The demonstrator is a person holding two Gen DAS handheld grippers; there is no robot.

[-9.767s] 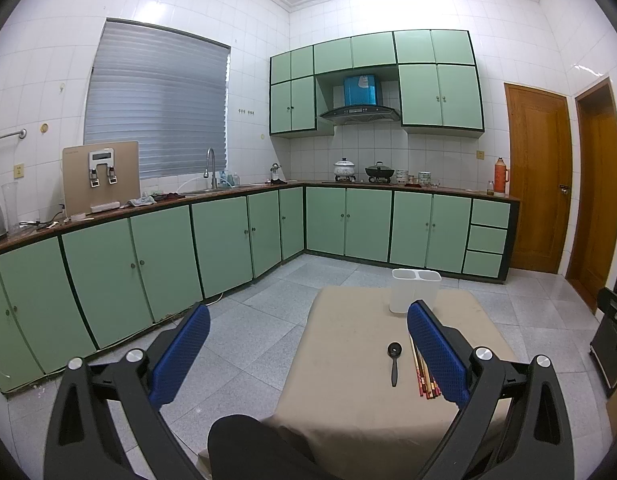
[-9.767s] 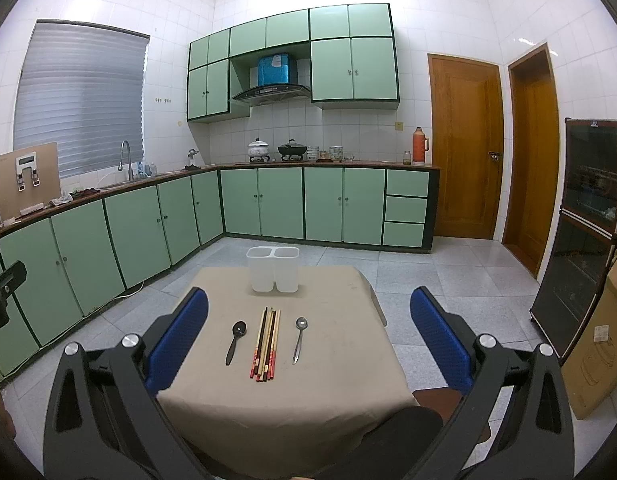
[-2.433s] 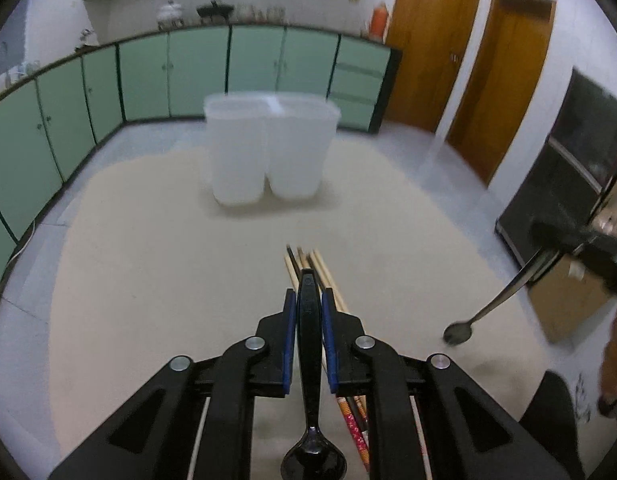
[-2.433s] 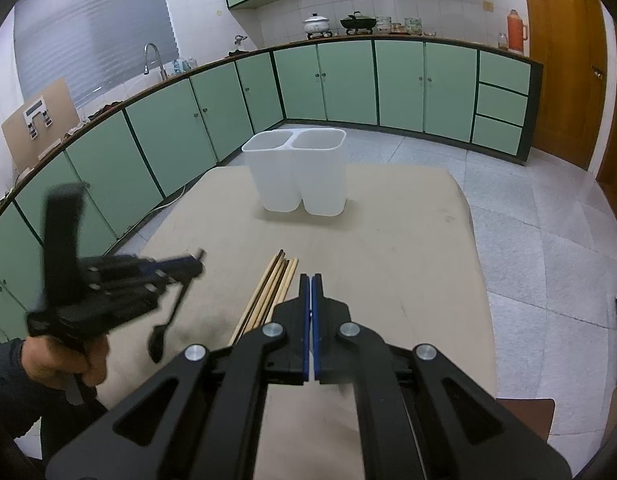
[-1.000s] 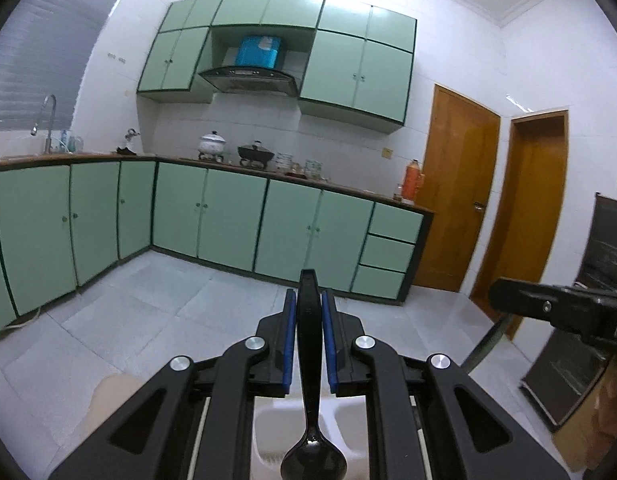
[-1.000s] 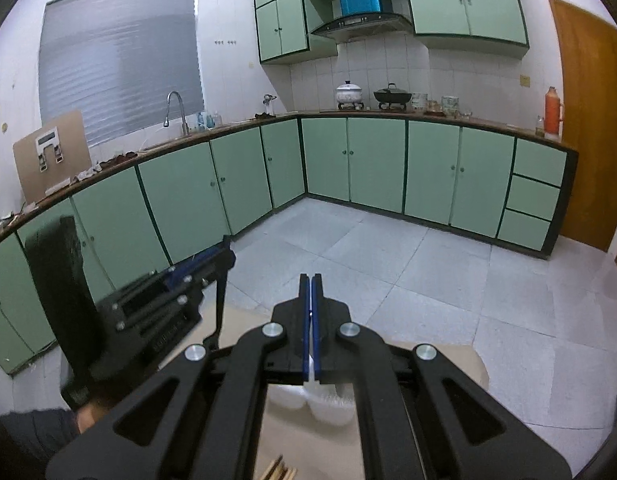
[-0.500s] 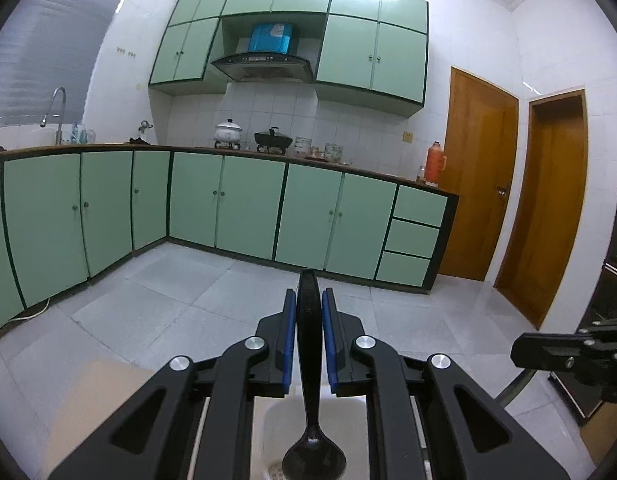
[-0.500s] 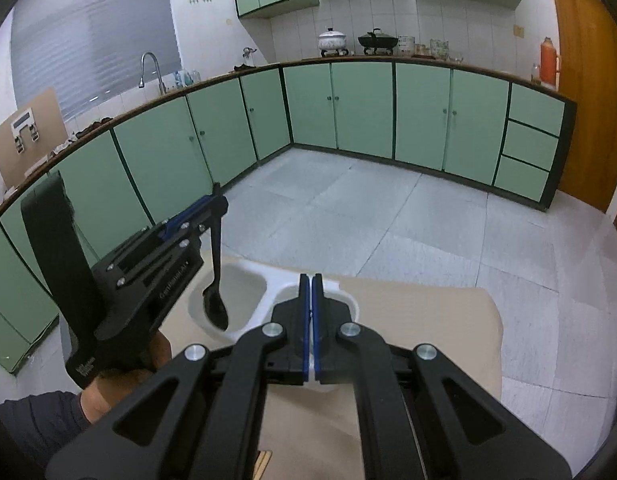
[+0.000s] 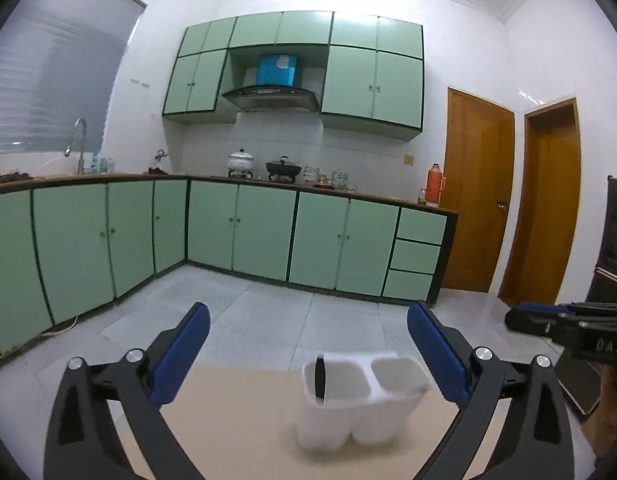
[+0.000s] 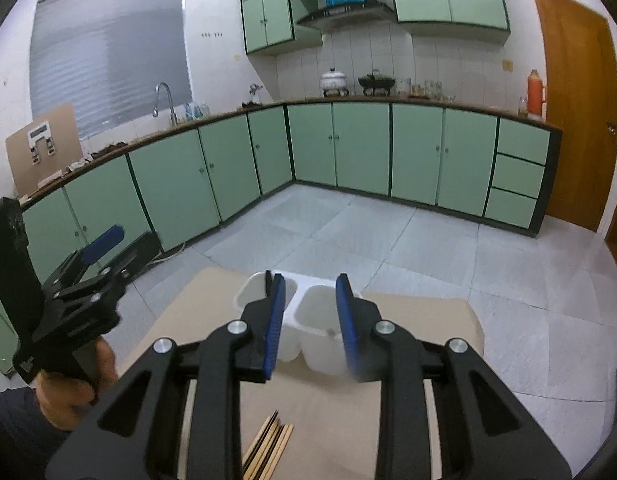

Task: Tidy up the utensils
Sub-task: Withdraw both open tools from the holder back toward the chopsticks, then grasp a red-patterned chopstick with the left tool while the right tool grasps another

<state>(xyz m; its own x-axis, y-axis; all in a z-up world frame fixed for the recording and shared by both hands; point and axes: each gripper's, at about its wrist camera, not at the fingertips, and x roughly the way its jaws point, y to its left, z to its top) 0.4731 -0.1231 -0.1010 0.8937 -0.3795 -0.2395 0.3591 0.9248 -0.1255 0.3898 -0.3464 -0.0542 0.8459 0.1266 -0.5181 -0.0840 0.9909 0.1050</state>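
Green kitchen cabinets ring a beige worktop (image 10: pixel 420 316). On it stands the white twin holder (image 9: pixel 360 396), a black spoon (image 9: pixel 319 378) upright in its left cup. The chopsticks (image 10: pixel 268 450) lie at six o'clock, not yet sorted. Left tongs (image 9: pixel 308 356) gape wide, empty; right tongs (image 10: pixel 308 328) are part open, empty, above the right cup, whose contents cannot be made out. The worktop edges are close; there is free floor at twelve.

Both grippers' fingers (image 9: pixel 436 350) have opened — black spoon (image 9: pixel 319 376) now in holder (image 9: pixel 392 412)
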